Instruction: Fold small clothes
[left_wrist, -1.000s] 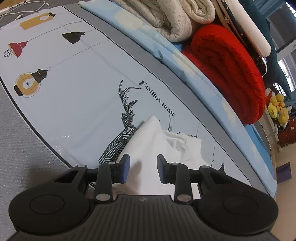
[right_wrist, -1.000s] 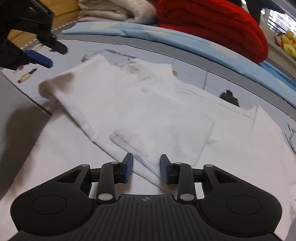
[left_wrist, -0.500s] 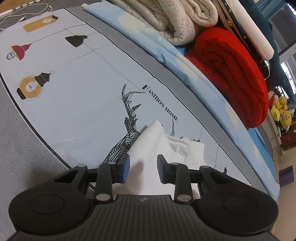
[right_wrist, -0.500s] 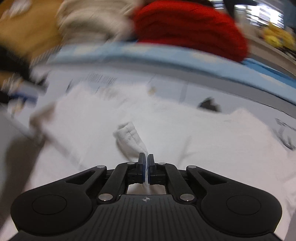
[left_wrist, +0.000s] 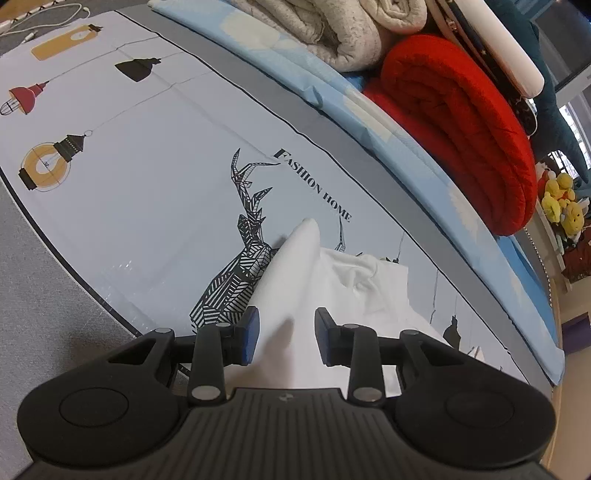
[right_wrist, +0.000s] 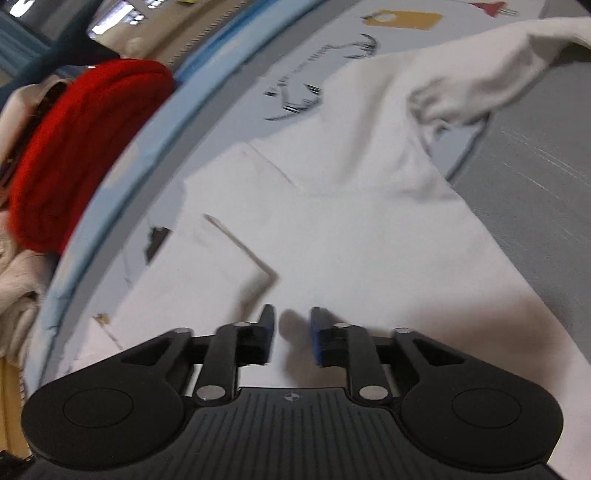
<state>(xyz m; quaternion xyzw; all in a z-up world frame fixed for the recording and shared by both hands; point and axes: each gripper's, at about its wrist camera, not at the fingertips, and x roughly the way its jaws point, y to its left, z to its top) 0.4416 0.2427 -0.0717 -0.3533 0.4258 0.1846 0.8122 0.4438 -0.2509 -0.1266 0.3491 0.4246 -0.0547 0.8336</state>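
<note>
In the left wrist view, a printed mat (left_wrist: 155, 192) covers the surface, and I take it as the landmark. At its far left corner a white cable (left_wrist: 44, 14) is cut off by the picture edge. On the mat are drawn lamps (left_wrist: 48, 166), a striped deer (left_wrist: 240, 273) and the words "Fashion home". The white garment (left_wrist: 332, 284) lies on the near right part of the mat and hides the lower body of the deer; one corner of it points up toward the words. The left gripper (left_wrist: 284, 339) hangs over this cloth with the jaws apart, and the pads do not press the fabric. Behind the mat, on a light blue sheet (left_wrist: 369, 96), lie a beige blanket (left_wrist: 332, 33) and a rolled red blanket (left_wrist: 461, 122). Far right, yellow plush toys (left_wrist: 561, 203) are small and hard to make out.

The right wrist view is tilted and blurred. Here the red blanket (right_wrist: 74, 147) is beyond the left edge of the mat (right_wrist: 332, 48). The white garment (right_wrist: 351, 221) fills the middle, with a sleeve (right_wrist: 480, 85) reaching to the upper right, its end cut off. The prints on the mat are smeared and partly hidden by cloth. The right gripper (right_wrist: 291, 332) is over the garment, its jaws opening, and nothing is pinched between the pads.
</note>
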